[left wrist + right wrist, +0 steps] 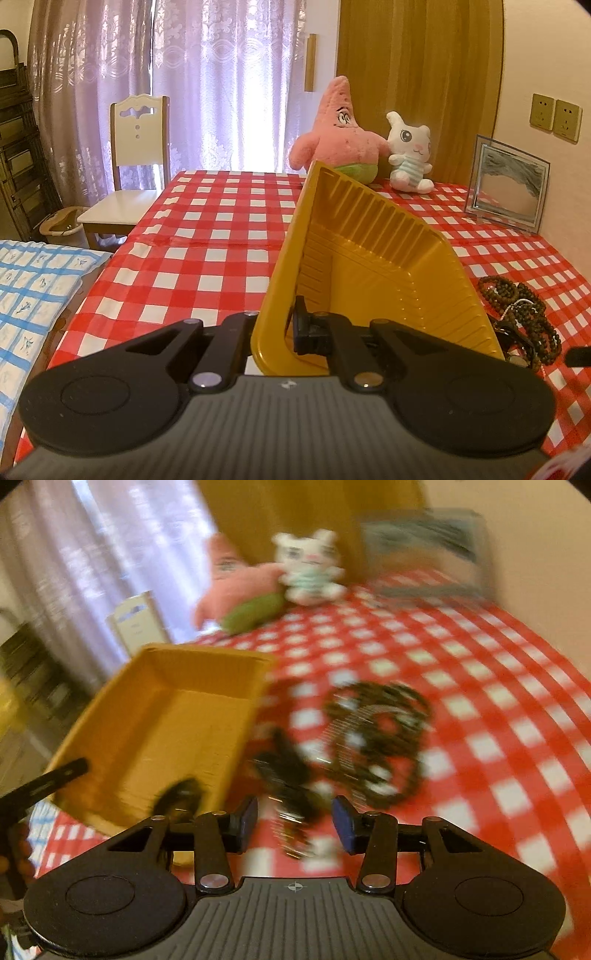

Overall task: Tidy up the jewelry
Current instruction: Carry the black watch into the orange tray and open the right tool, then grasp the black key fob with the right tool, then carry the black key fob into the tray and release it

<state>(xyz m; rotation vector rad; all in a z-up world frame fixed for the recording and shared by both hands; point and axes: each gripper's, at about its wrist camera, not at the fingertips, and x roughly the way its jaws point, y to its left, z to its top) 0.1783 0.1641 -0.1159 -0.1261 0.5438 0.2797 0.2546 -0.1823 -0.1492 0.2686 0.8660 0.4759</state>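
Left gripper [275, 332] jaws clamp yellow tray [369, 236] wall; right gripper [294, 821] jaws wide above beads [376, 738].

- Red-and-white checked tablecloth [207, 236] covering the table.
- Pink star plush [338, 133] at the far edge, touching a white bunny plush [408, 157] just beside it.
- Glass picture frame [508, 184] standing upright near the wall.
- Two wall sockets [556, 116] above the frame.
- White wooden chair [127, 173] by the lilac lace curtains [207, 74].
- Blue-patterned cloth [33, 288] beside the table.
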